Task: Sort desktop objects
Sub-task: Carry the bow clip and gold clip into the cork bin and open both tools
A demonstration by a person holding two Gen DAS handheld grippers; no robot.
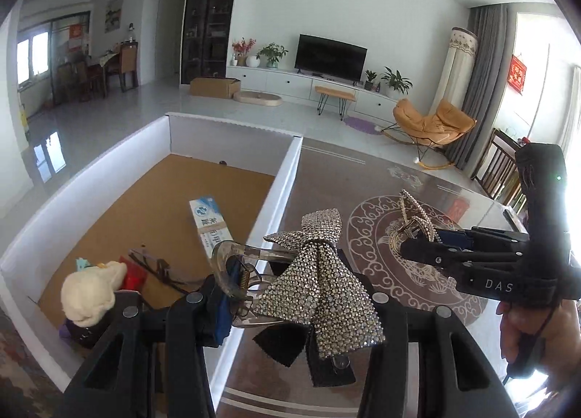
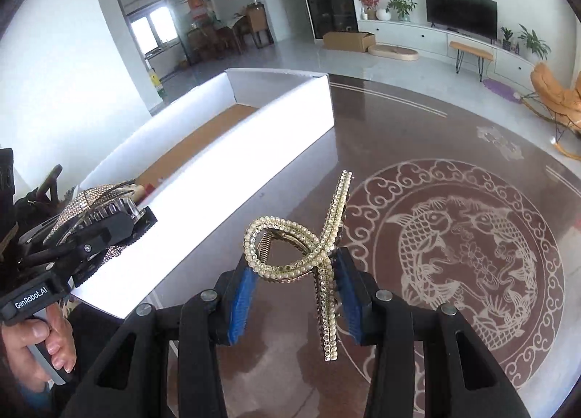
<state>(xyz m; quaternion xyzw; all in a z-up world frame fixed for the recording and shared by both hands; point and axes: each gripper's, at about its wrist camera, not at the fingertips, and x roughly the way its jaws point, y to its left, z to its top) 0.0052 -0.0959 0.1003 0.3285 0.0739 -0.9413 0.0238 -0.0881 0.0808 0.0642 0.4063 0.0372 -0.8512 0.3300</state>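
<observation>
Carrying two hair clips toward the white box [image 1: 290, 164], one per gripper; transport step, drop-off not yet done.

Left gripper [image 1: 290, 303]: partly open, pads clamped on the rhinestone bow clip [image 1: 323, 273], clear claw and spring toward its left pad, bow draped right. Held clear of the bench [image 1: 363, 178], just above the box's near right wall.

Right gripper [image 2: 290, 291]: also partly open, blue pads [image 2: 239, 305] pinching the pearl ribbon clip [image 2: 308, 254] at its crossing loop, long tail hanging down between the fingers. Held over the brown bench to the right of the box, near the fish medallion [image 2: 468, 258].

Box sits far left on the bench. Already inside, seen from the left wrist: toothpaste carton [image 1: 210, 222] mid-floor, cream plush toy [image 1: 90, 291] and small red item [image 1: 132, 276] at the near left corner.

Next move, as judged: left clip nearly over the rim, needs a short push left over the cork floor, then release. Right clip needs a longer travel left across the wall before opening. Risk: dangling tail or bow snagging the wall edge; keeping both high enough to clear.
</observation>
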